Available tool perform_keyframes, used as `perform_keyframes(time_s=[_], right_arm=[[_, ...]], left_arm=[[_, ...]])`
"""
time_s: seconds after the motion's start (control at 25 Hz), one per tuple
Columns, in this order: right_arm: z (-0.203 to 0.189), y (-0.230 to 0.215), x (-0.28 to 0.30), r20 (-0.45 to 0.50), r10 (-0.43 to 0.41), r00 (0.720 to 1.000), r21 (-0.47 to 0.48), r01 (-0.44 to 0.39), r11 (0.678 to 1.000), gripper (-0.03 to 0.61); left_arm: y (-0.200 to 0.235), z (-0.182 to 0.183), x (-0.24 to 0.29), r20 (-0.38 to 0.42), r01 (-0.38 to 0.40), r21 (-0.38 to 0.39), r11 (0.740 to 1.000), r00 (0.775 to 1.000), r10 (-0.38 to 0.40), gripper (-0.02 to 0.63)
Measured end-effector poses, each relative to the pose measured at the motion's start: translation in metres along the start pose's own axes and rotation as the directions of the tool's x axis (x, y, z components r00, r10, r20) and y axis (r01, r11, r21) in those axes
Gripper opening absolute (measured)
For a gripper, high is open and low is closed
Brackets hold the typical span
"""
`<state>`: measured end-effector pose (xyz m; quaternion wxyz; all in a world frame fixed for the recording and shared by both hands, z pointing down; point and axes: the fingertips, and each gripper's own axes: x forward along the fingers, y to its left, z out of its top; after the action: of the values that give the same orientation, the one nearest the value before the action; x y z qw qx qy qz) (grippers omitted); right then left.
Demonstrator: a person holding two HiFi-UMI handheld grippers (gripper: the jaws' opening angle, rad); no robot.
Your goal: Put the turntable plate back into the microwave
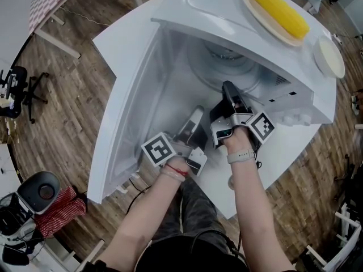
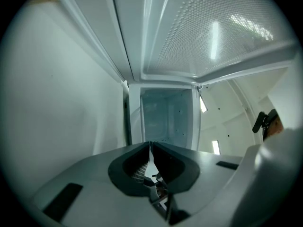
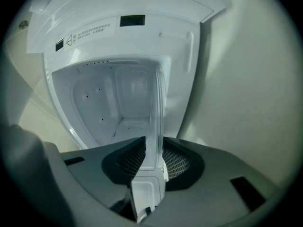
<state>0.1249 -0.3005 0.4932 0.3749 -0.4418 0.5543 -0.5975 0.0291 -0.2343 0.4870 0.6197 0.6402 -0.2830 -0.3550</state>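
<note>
Right gripper view: right gripper (image 3: 154,148) jaws are clamped on the rim of the glass plate (image 3: 158,108), just inside the microwave (image 1: 215,10). Left gripper (image 2: 150,148) jaws are pinched together, empty I think. A one-edge grip could slip or clip a wall. White worktop (image 1: 272,160), wood floor (image 1: 74,95).
</note>
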Motion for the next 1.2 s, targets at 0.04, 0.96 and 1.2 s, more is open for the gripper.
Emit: perform_keyframes(time_s=[0.04, 0.96, 1.2], right_arm=[[0.000, 0.000, -0.002, -0.001, 0.004, 1.000, -0.005, -0.004, 1.000, 0.107], [-0.032, 0.003, -0.068, -0.139, 0.005, 0.990, -0.211, -0.034, 0.977, 0.045], [-0.050, 0.022, -0.083, -0.224, 0.019, 0.974, -0.331, -0.095, 0.939, 0.020]], left_arm=[[0.000, -0.001, 0.000, -0.001, 0.000, 0.000, 1.000, 1.000, 0.000, 0.031], [-0.012, -0.032, -0.007, -0.102, -0.024, 0.089, 0.996, 0.994, 0.033, 0.031], [-0.011, -0.033, -0.015, -0.153, -0.058, 0.244, 0.968, 0.983, 0.098, 0.018]])
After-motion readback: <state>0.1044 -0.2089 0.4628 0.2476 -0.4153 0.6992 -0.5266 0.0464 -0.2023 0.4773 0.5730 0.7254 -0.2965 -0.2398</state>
